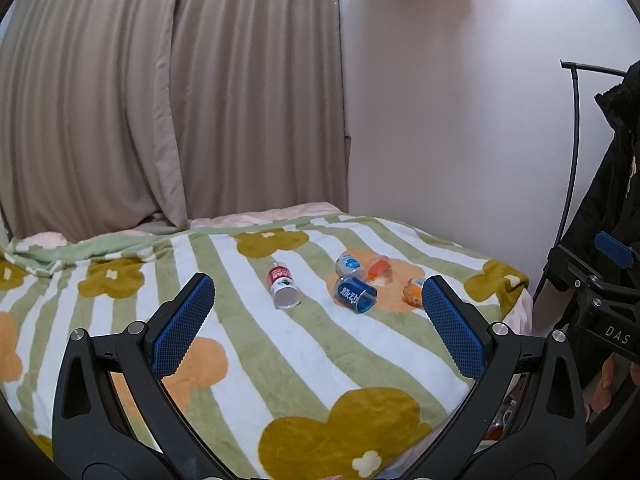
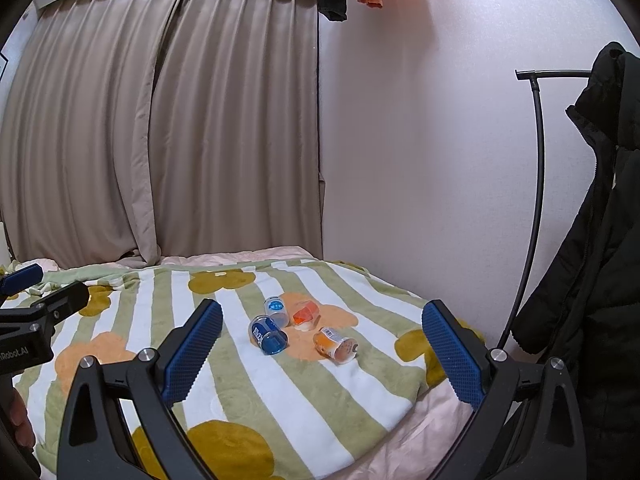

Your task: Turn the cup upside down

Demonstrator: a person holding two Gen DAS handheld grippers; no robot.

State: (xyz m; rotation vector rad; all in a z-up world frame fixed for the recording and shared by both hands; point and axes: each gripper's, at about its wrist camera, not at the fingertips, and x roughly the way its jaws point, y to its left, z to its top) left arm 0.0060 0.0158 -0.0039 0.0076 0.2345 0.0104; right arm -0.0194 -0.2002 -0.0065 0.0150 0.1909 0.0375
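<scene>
Cups lie on their sides on the striped flowered blanket (image 1: 280, 360), none of them standing mouth-down as far as I can see, so the task looks unstarted; which cup is meant I cannot tell. From the left wrist view, the left gripper (image 1: 318, 312) hangs above the blanket with its blue pads spread wide and nothing between them; well ahead of it lie a red-labelled cup (image 1: 283, 285) with its open mouth toward the camera, a dark blue cup (image 1: 355, 294), a pale blue cup (image 1: 349, 264), a clear cup with orange inside (image 1: 379, 270) and a small orange cup (image 1: 414, 292), clustered near one another.

From the right wrist view, the right gripper (image 2: 322, 338) is likewise gaping and empty, apart from everything; the dark blue cup (image 2: 268, 336), pale blue cup (image 2: 277, 309), clear cup with orange inside (image 2: 306, 314) and orange cup (image 2: 335, 344) lie ahead between its fingers; the red-labelled one is not seen here. Left to do, by my judgement: approach, grasp, turn over, set down.
</scene>
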